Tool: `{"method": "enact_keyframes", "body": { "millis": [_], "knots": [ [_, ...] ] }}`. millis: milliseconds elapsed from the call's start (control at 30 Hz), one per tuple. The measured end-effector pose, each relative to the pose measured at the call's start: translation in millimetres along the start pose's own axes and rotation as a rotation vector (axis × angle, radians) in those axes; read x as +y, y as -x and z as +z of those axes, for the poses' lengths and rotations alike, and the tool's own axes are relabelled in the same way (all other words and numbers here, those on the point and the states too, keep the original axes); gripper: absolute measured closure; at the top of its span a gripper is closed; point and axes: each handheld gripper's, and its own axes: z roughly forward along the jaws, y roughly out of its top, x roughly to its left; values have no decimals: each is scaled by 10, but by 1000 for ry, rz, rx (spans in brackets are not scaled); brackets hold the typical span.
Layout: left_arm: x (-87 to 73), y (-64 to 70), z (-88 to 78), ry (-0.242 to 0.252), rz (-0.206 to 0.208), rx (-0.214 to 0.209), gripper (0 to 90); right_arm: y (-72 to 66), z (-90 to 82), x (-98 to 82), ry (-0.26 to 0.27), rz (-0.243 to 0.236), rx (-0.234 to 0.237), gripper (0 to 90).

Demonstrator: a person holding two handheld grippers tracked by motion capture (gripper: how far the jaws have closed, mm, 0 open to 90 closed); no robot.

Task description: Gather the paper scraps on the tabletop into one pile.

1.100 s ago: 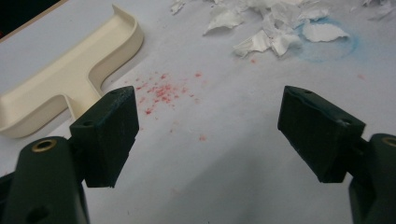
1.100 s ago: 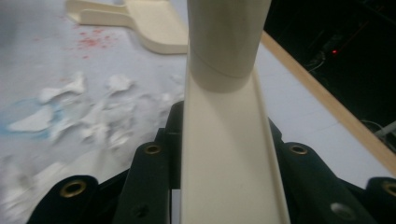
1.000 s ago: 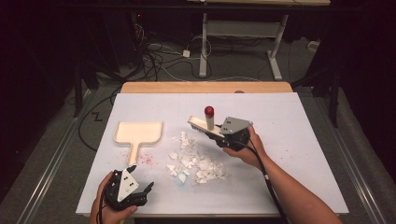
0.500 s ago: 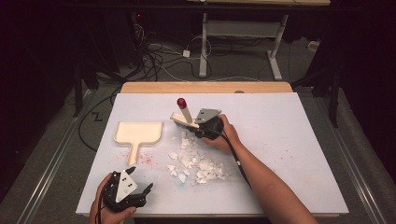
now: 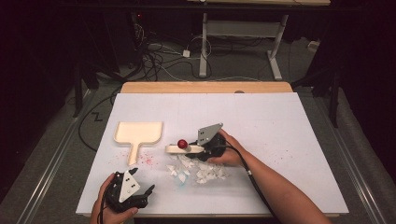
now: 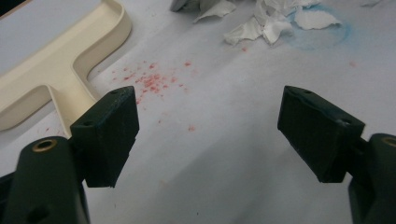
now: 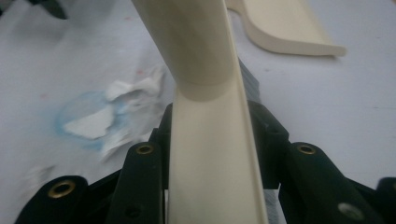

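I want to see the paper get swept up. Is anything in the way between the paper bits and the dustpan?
Nothing solid that I can see. The paper scraps lie right of the dustpan, with bare white table and some red specks between. The right tool holds the brush at the pile's far edge.

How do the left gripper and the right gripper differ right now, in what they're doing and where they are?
The left gripper is open with nothing between its jaws; the right gripper is shut on the cream brush. The left gripper sits near the table's front edge, below the dustpan; the right gripper sits farther in, just beyond the paper scraps. Each is held in one hand.
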Motion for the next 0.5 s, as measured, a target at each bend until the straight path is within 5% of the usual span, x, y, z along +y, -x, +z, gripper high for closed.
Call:
{"method": "enact_keyframes", "body": {
  "millis": [400,500],
  "knots": [
    [9,9,0,3,7,-2,199,-249,-335,-82,51,-22,35,671],
    [21,11,-5,8,6,-4,199,-268,-403,-88,61,-21,-15,672]
  ]
}}
